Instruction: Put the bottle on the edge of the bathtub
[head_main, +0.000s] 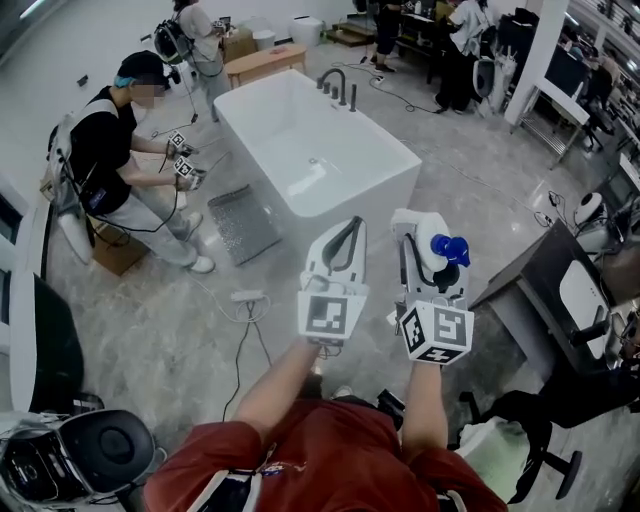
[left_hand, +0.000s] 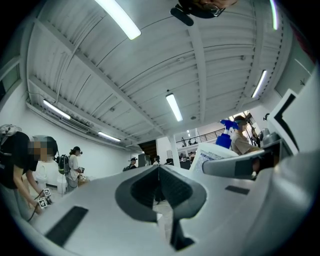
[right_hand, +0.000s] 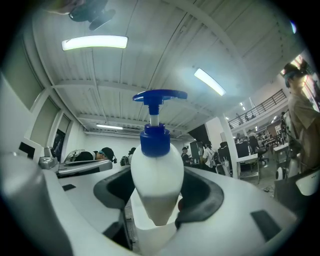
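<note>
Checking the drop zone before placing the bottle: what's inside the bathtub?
The bathtub looks empty: bare white interior with only a small drain fitting on the floor. The strip just behind its near rim is hidden from the head view.

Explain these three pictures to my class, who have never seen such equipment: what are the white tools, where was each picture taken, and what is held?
There is no robot: a person holds a two-jaw gripper in each hand. The head view comes from a camera on that person's head, looking down at both grippers and a white bathtub on the floor. The other two views come from cameras riding on each gripper, looking along its jaws. The left gripper is shut and empty. The right gripper is shut on a white bottle with a blue pump, held in the air, not yet on the bathtub. Another person is at the left.
</note>
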